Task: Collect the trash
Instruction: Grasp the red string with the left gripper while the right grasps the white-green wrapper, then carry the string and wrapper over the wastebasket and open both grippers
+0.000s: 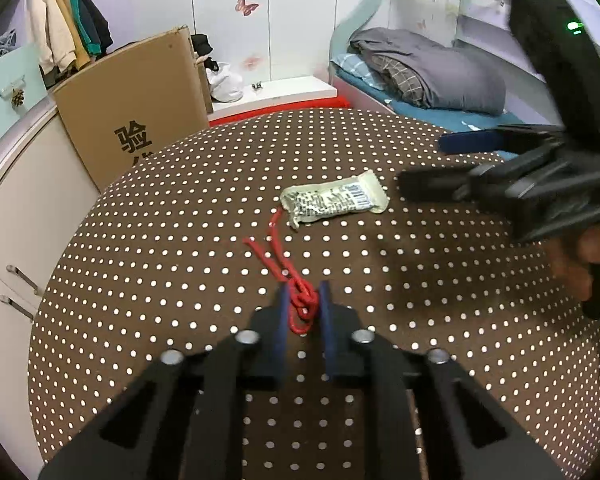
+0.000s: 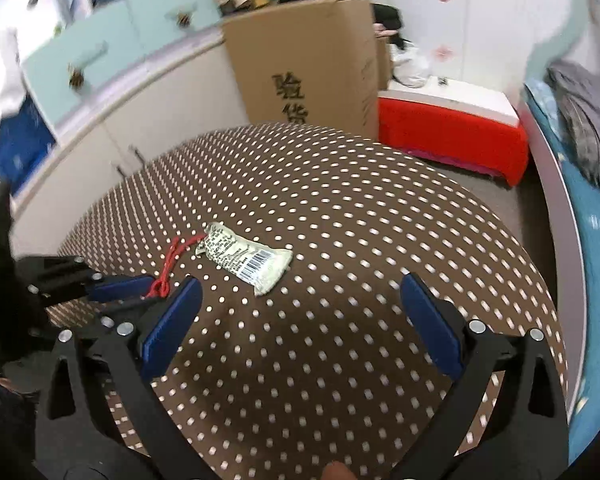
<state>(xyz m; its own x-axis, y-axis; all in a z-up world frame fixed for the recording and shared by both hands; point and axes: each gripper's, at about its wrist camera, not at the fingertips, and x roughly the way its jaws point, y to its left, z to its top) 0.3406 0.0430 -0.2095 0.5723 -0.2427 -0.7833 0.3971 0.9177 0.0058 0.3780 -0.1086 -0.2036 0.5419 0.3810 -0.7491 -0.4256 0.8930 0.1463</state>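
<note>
L gripper [image 1: 303, 292] was clamped on the knotted end of a red cord [image 1: 296, 280], w/ the rest of the cord trailing across the polka-dot tablecloth [image 1: 180, 240] toward a crumpled white wrapper [image 1: 334, 200]. The wrapper lay flat mid-table, its barcode up, just beyond the cord's far end. R gripper [image 2: 300, 300] hung wide open, empty, above the cloth near the wrapper.

1. Even, fairly bright indoor light; no glare.
2. Soft shadow under right gripper [image 1: 428, 164] on the dotted tablecloth [image 1: 180, 240].
3. Right gripper motion-blurred in left view; cabinets [image 2: 100, 60] smeared in right view.
4. Strong fisheye bending, dark corners.
</note>
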